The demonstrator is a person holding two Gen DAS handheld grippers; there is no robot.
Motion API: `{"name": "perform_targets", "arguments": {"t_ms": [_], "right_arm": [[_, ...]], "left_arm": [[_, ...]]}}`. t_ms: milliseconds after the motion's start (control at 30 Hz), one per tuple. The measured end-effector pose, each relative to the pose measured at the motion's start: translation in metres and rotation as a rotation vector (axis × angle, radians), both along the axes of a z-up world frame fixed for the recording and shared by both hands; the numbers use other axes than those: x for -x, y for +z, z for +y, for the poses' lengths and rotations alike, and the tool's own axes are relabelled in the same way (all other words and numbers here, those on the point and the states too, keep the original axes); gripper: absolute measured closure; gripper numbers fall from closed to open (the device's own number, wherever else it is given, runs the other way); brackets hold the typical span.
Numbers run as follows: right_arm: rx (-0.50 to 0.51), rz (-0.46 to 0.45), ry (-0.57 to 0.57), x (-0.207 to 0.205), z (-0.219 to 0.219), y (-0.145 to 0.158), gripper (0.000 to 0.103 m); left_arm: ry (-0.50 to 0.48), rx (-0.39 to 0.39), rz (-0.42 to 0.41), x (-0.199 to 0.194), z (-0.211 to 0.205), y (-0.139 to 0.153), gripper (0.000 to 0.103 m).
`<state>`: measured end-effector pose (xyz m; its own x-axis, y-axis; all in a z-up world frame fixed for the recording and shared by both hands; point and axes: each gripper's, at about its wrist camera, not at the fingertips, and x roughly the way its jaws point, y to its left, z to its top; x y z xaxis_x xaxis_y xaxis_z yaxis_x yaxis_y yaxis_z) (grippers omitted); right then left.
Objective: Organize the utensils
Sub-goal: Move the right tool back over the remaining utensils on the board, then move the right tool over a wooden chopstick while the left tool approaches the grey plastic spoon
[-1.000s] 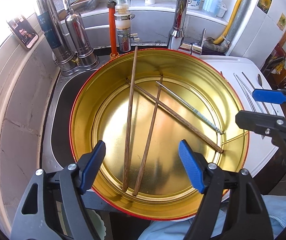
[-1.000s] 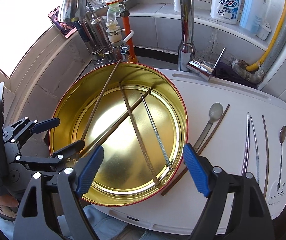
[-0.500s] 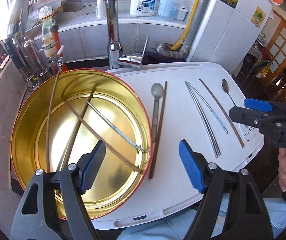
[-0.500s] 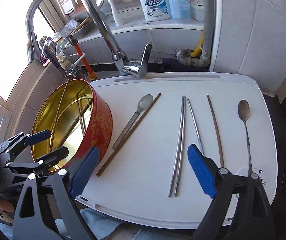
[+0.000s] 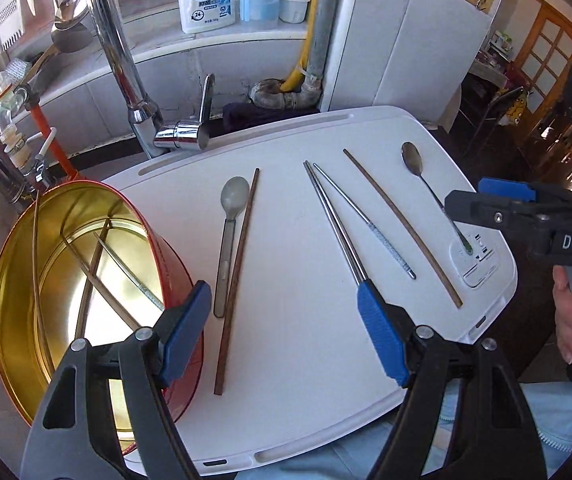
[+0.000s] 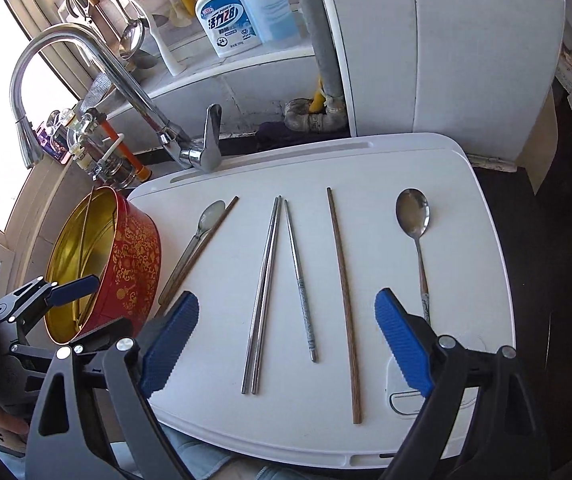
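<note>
Above white cutting board point(image 6: 465, 208): left gripper point(image 5: 286, 332) and right gripper point(image 6: 286, 344), tilted downward, jaws wide apart, empty; chopsticks, spoons below; red tin point(image 6: 134, 256) left.

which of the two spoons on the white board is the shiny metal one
The spoon at the board's right edge, lying alone with a mirror-bright steel bowl. The other spoon, nearer the red tin, has a dull grey bowl and lies against a wooden chopstick.

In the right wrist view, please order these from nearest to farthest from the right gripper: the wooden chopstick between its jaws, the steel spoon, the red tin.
From the right gripper:
1. Wooden chopstick, on the board between the open jaws.
2. Steel spoon, just right of the jaws.
3. Red tin, far left, off the board's edge.
</note>
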<state>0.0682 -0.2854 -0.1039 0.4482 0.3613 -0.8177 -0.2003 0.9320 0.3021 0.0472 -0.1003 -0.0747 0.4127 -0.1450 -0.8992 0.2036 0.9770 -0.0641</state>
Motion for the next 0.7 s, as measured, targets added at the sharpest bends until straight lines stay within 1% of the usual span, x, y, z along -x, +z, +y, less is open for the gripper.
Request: {"name": "perform_targets", "arguments": {"t_ms": [200,367,500,567,700], "right_arm": [[0.035,0.032,-0.04,-0.014,-0.005,-0.014,0.012],[0.047,0.06,-0.054,-0.024,-0.007,-0.024,0.012],[0.059,0.075,-0.063,-0.032,-0.006,-0.031,0.012],[0.065,0.074,-0.077,-0.036,-0.007,-0.033,0.012],[0.095,0.064,-0.094,-0.045,-0.011,-0.038,0.012]], "left_arm": [[-0.048,-0.007,0.044,-0.026,-0.009,-0.02,0.029],[-0.068,0.035,0.081,-0.043,-0.008,-0.036,0.029],[-0.05,0.058,0.097,-0.056,-0.005,-0.047,0.029],[-0.029,0.029,0.091,-0.064,-0.005,-0.05,0.029],[0.053,-0.038,0.092,-0.087,0.001,-0.062,0.028]]}}
